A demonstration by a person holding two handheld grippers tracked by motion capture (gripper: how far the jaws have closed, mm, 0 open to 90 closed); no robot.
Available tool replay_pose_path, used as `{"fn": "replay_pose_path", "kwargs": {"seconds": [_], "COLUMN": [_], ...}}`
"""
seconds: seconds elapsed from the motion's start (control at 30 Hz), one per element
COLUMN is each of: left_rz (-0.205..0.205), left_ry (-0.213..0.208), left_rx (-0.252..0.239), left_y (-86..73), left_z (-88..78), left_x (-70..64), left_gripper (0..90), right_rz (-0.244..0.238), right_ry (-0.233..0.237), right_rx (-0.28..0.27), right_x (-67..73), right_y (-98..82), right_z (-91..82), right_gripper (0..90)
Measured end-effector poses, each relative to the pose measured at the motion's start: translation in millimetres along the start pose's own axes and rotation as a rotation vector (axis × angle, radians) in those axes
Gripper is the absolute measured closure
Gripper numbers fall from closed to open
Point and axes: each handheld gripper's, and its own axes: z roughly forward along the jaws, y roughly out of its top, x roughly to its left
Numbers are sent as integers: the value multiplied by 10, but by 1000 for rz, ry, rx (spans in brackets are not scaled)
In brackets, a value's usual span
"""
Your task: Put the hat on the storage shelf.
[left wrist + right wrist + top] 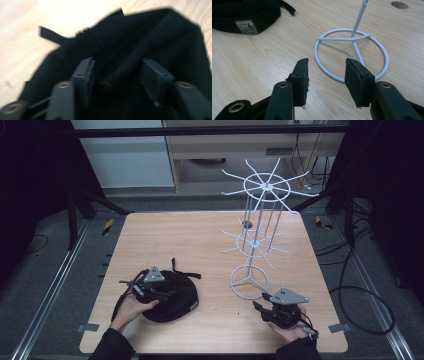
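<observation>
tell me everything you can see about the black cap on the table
The black cap is soft, dark fabric, lying slumped near the front left of the wooden table. A thin strap end sticks out from its far side, and a small pale label is sewn on its side band. A raised corded seam runs across the cloth between the spread jaws of the left gripper, which is over the cap; the pads do not pinch it. The person's left hand is at its near edge.

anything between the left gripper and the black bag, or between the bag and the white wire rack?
No. The left gripper is right over the black bag, jaws apart either side of a raised seam ridge, pads not pressing it. From the bag to the white wire rack the table is bare. The right gripper sits open near the rack's base ring, off that line.
</observation>
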Motion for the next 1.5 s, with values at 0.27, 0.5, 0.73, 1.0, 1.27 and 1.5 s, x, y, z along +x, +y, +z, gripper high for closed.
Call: {"fn": "replay_pose_path", "kwargs": {"seconds": [0.27,0.5,0.73,1.0,1.27,1.5], "left_rz": [-31,-62,-113,-165,-196,-201], "left_ry": [1,13,25,62,63,75], "left_rx": [48,34,-94,-229,-322,-379], "left_y": [-43,-48,27,104,138,182], "left_z": [84,38,-245,-566,-762,-886], "left_x": [-8,-30,-93,-129,-162,-208], "left_gripper": [701,762,766,769,849,860], "right_rz": [-3,-3,8,11,13,14], "right_ry": [-4,-3,-5,-6,-7,-8], "right_rx": [0,0,-3,-6,-5,-9], "right_x": [1,1,-17,-30,-39,-44], "right_y": [0,-1,-13,-20,-25,-26], "right_z": [-1,-4,-21,-25,-29,-34], "right_gripper": [541,541,541,539,539,540]}}
